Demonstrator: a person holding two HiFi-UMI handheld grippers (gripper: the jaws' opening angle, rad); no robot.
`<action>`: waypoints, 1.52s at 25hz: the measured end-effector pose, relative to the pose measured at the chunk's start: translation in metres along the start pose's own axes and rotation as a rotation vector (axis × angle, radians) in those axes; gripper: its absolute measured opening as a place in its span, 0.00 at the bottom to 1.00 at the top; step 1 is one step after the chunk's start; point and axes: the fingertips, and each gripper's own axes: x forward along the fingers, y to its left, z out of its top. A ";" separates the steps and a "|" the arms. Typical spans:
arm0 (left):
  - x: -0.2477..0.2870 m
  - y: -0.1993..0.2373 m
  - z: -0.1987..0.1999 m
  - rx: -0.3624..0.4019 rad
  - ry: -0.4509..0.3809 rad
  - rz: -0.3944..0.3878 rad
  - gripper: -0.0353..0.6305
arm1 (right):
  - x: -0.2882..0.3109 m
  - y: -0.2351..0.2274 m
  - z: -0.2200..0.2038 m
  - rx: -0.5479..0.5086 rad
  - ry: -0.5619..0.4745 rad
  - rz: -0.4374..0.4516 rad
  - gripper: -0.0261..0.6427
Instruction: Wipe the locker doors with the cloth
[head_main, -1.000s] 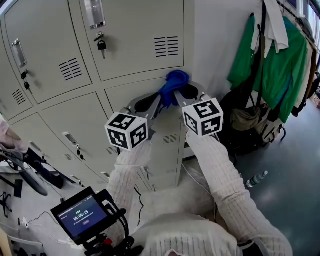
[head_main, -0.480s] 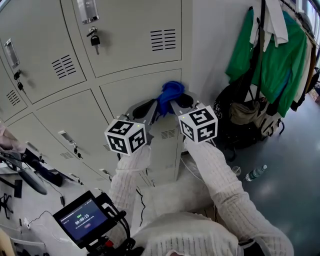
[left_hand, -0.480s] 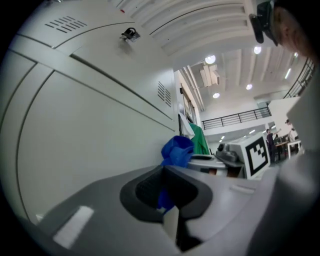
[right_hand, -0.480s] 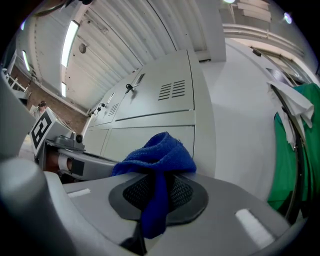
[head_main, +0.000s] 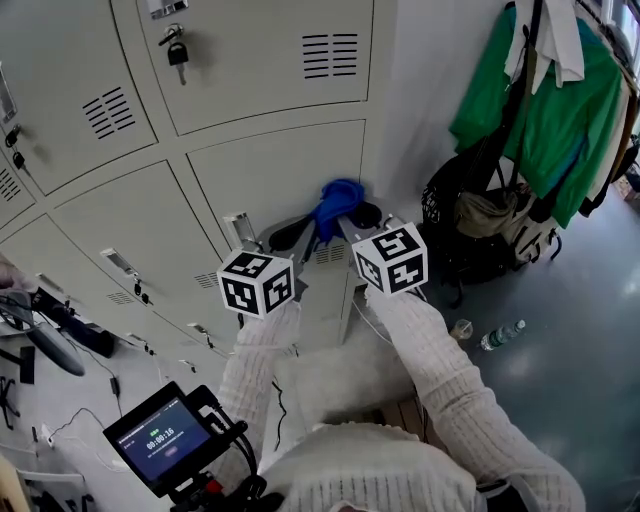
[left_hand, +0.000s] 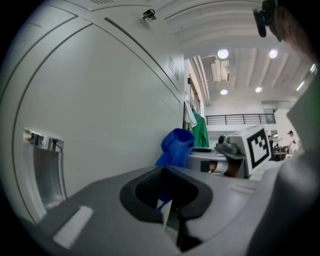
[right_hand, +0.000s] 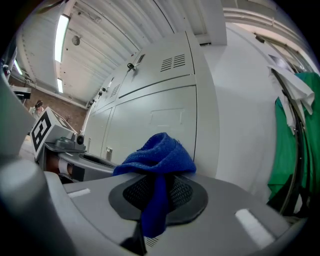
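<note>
Pressure from both grippers together would suit this step, I judged: cloth flat on the panel, overlapping strokes, clear of the handle (left_hand: 45, 170). The right gripper (right_hand: 155, 220) was clenched on the blue cloth (right_hand: 157, 152), which was bunched above its tips. The left gripper (left_hand: 167, 210) was closed too, apparently pinching a blue strip. Beyond them, the cloth seemed pressed against the lower locker door (head_main: 270, 170), near its right edge.

Two grippers: left gripper (head_main: 303, 232), right gripper (head_main: 352, 216). Two marker cubes, one (head_main: 257, 283) at centre left, one (head_main: 390, 258) at centre right. One blue cloth (head_main: 336, 198), centre. One padlock (head_main: 177, 50), top left. One plastic bottle (head_main: 500, 335), lower right. One small screen (head_main: 160, 440), lower left. One green garment (head_main: 545, 115), upper right. Locker doors (head_main: 280, 170): at least five, edge ones cut off.
</note>
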 end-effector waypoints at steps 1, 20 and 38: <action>0.000 0.000 -0.005 -0.004 0.007 0.000 0.06 | 0.000 0.001 -0.004 0.000 0.008 -0.002 0.11; 0.006 0.012 -0.108 -0.164 0.147 -0.003 0.06 | 0.015 0.026 -0.123 0.103 0.235 0.070 0.11; -0.008 0.015 -0.163 -0.265 0.232 0.012 0.06 | 0.023 0.046 -0.207 0.196 0.412 0.059 0.11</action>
